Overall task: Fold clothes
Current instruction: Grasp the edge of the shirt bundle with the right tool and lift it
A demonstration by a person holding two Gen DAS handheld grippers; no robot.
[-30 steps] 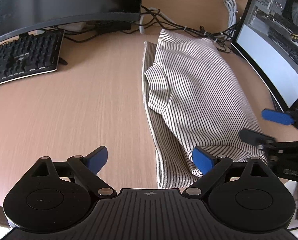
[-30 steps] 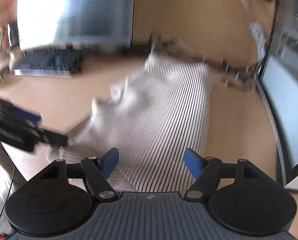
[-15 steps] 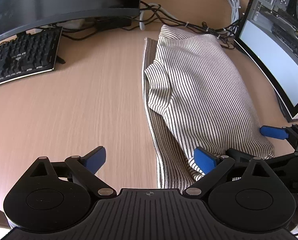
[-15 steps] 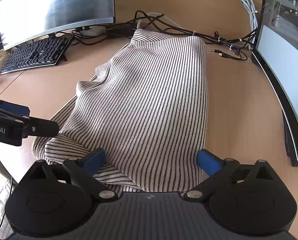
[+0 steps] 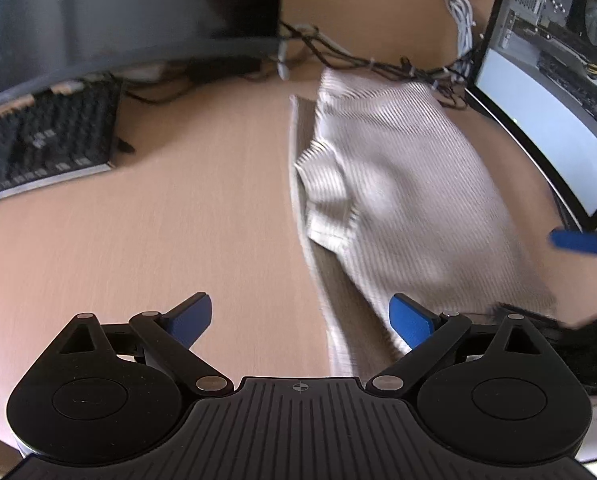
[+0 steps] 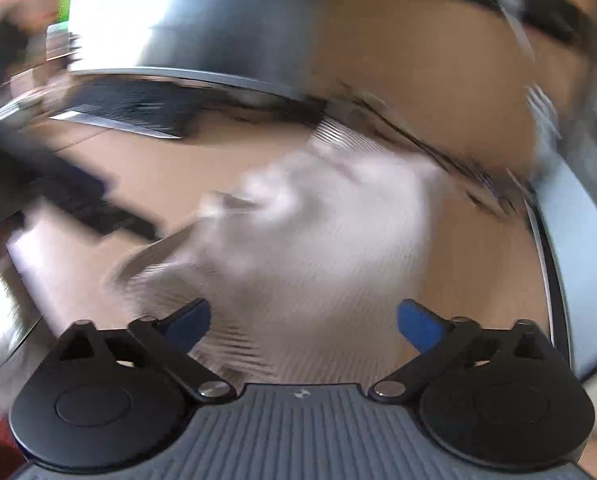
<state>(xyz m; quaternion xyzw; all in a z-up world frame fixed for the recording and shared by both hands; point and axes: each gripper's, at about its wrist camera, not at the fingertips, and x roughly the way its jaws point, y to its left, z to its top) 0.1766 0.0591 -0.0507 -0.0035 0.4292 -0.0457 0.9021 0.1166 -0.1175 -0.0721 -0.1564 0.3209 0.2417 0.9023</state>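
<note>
Black keyboard (image 5: 46, 140) under monitor (image 5: 118, 12); cables (image 5: 358, 60); wooden desk (image 5: 158, 240)

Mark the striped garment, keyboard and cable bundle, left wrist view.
striped garment (image 5: 398, 200), left wrist view, middle of the folded top layer
keyboard (image 5: 46, 148), left wrist view, middle of the keys
cable bundle (image 5: 382, 65), left wrist view, black cables behind the garment

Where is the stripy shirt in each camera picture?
Left wrist view: the shirt lies right of centre on the desk, running from the cables down to the gripper.
Right wrist view: the shirt fills the centre, blurred, just ahead of the gripper.
Shared landmark: the keyboard, upper left of the shirt in both views.
</note>
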